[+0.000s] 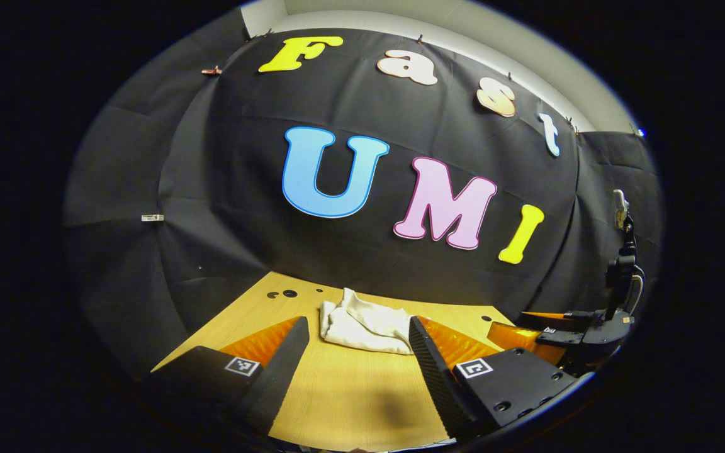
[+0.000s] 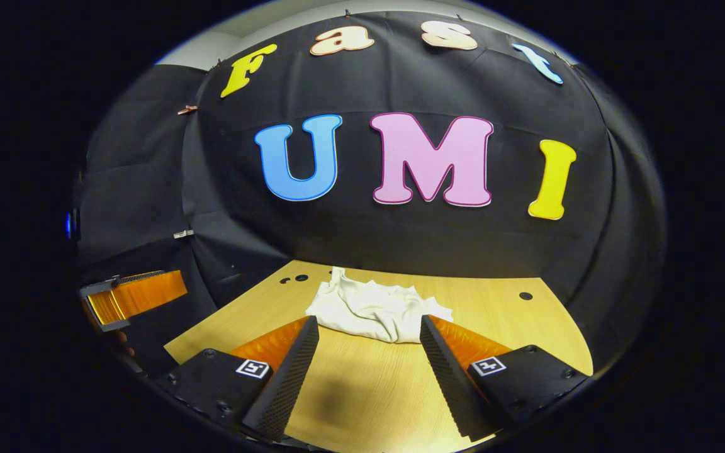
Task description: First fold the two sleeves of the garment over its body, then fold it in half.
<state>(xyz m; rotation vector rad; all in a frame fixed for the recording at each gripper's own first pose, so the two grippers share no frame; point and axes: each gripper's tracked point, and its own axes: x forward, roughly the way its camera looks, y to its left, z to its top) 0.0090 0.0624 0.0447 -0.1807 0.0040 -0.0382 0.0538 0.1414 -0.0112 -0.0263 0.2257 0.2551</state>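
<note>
On wooden table (image 2: pixel 494 308), crumpled white garment (image 2: pixel 375 311)

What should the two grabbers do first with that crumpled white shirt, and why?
Probably bring both down toward the white garment and pull it out flat. It lies bunched in a heap on the wooden table, so no sleeve can be told apart yet. The left gripper and right gripper are both open, hold nothing, and sit short of the cloth.
</note>
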